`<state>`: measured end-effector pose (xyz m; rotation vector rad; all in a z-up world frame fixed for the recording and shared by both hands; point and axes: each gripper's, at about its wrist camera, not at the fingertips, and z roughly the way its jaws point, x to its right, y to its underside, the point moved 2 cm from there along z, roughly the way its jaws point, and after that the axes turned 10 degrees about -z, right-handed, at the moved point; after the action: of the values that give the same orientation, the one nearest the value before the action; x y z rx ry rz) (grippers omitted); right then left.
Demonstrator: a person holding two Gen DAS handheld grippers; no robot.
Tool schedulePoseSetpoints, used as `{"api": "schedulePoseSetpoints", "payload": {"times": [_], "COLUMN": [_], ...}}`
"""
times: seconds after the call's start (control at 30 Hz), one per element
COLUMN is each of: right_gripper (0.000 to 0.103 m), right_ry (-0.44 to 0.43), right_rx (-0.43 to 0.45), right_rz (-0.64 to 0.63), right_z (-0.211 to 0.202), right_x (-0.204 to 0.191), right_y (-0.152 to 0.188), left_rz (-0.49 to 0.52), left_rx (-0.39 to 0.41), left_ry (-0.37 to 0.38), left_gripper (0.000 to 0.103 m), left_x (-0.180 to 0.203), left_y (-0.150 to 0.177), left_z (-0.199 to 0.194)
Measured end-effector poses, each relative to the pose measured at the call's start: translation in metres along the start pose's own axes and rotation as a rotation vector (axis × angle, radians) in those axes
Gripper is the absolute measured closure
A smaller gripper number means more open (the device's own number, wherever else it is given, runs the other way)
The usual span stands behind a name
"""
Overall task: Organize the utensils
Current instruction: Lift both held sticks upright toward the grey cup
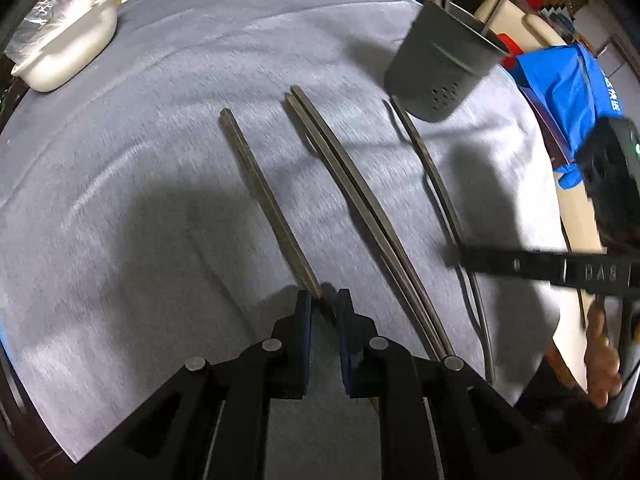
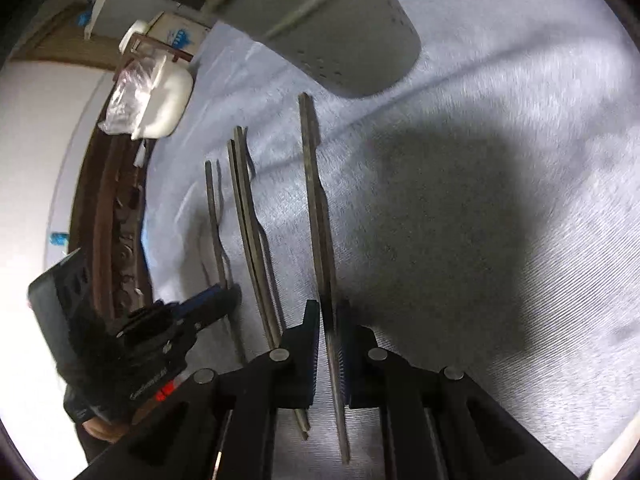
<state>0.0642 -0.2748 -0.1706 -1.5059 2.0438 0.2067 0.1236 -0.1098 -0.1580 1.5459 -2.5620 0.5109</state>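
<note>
Gripping one metal chopstick apiece, both tongs are pinched down narrow: the left gripper has the near end of the leftmost chopstick between its blue pads, and the right gripper is clamped on the rightmost chopstick, which runs on past its jaws toward the camera. Between those two a pair of chopsticks lies side by side, touching, on the grey cloth, and the grey utensil holder with drain holes stands at the far end of the row, just beyond the stick tips. These sticks look to me thin, stiff and light, with smooth steel sides that would likely slip or swivel in a pinch taken so near one end; I'd judge a hold nearer the middle, across the flat square faces of the thicker half, would keep one from drooping on its way to the holder. Nothing here seems fragile. As for writing, raised letters show on the right gripper's black finger in the left view, but I can't read them reliably; white print on blue fabric beyond the table is too blurred to read.
</note>
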Motion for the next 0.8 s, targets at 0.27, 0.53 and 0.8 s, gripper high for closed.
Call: {"api": "schedulePoseSetpoints", "payload": {"times": [0.27, 0.53, 0.8], "right_gripper": [0.067, 0.068, 0.078], "right_ry": [0.12, 0.182, 0.3], "right_rx": [0.153, 0.196, 0.109], "right_rz": [-0.162, -0.199, -0.221], "right_z": [-0.016, -0.008, 0.02], "right_x": [-0.026, -0.029, -0.035], "right_y": [-0.022, -0.044, -0.051], "left_rz": [-0.062, -0.2, -0.261], "left_rx": [0.077, 0.114, 0.089], "left_ry": [0.085, 0.079, 0.08], "left_gripper": [0.09, 0.09, 0.09], "left_x": [-0.012, -0.035, -0.039], "left_y": [0.017, -0.024, -0.04], "left_z": [-0.024, -0.016, -0.01]}}
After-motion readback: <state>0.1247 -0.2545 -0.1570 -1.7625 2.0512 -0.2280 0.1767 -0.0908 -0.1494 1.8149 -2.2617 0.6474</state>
